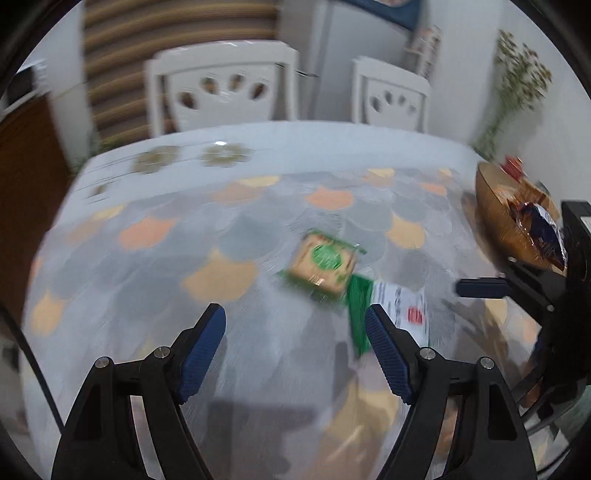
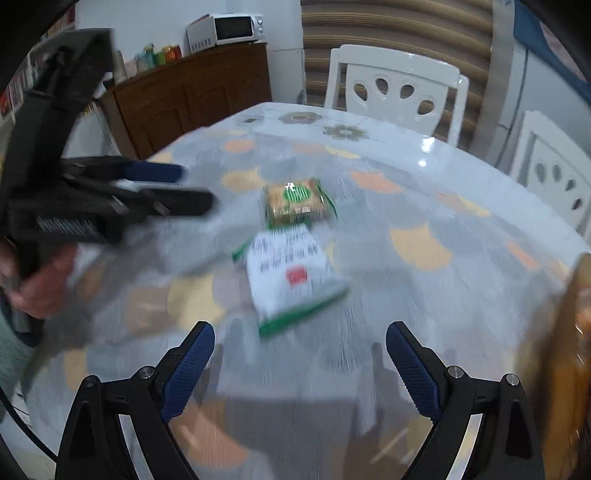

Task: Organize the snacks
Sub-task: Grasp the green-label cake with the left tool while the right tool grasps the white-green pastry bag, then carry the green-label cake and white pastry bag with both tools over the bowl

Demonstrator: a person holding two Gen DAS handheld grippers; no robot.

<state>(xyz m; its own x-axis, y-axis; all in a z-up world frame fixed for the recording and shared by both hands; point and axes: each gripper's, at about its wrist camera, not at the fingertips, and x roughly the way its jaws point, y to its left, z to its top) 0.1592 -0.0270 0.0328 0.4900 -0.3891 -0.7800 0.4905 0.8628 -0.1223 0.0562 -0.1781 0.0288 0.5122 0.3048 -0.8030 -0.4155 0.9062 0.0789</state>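
Two snack packets lie on the patterned tablecloth. A cracker packet [image 1: 323,264] [image 2: 295,201] with a green round label lies farther out. Nearer is a white packet with green edges [image 1: 397,306] [image 2: 291,273], printed back up. My left gripper [image 1: 295,317] [image 2: 197,186] hovers open above the cloth with nothing between its pads; the white packet's green edge lies just beyond its right fingertip. My right gripper [image 2: 300,328] [image 1: 480,288] is open just short of the white packet. A wooden bowl [image 1: 495,218] [image 2: 569,314] at the right holds wrapped snacks.
Two white chairs [image 1: 221,85] [image 2: 399,85] stand at the table's far side. A wooden sideboard [image 2: 192,99] carries a microwave [image 2: 225,31]. A plant [image 1: 517,85] stands by the wall behind the bowl. A person's hand [image 2: 40,284] holds the left gripper.
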